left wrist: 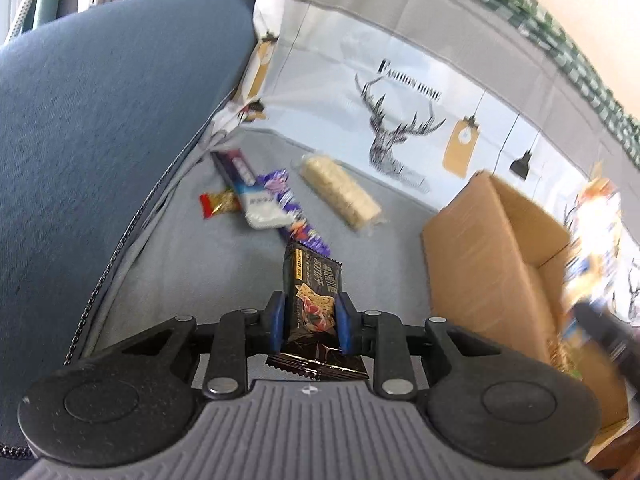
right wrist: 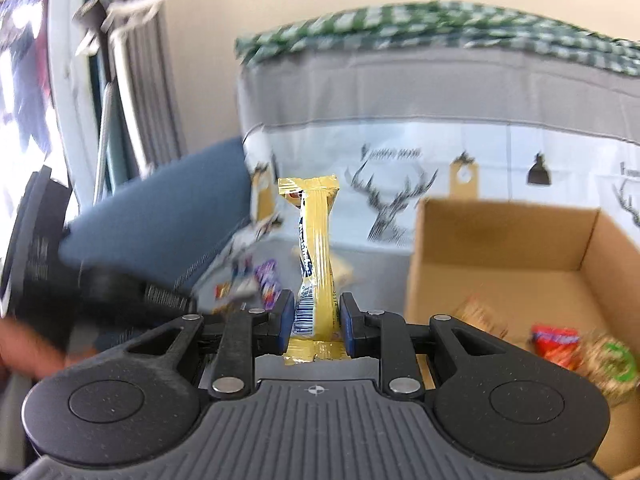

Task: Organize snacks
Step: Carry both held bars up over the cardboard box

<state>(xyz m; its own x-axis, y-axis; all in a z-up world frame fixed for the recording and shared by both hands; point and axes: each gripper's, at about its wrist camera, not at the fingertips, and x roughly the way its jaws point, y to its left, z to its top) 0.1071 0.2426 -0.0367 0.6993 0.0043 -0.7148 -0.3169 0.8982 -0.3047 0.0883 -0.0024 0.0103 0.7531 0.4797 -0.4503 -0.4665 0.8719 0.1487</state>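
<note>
Snacks fill both your grippers. Your left gripper [left wrist: 311, 322] has its jaws closed on a dark cracker packet [left wrist: 312, 292], long axis pointing forward and up along the fingers. Your right gripper [right wrist: 316, 322] is clamped on a yellow wafer bar [right wrist: 314, 256], standing upright between the jaws. An open cardboard box [right wrist: 500, 236] sits on the sofa seat [left wrist: 224, 280], to the right of both grippers and nearer your right one, which looks best placed to drop first. More loose snacks [left wrist: 260, 200] lie ahead on the left.
</note>
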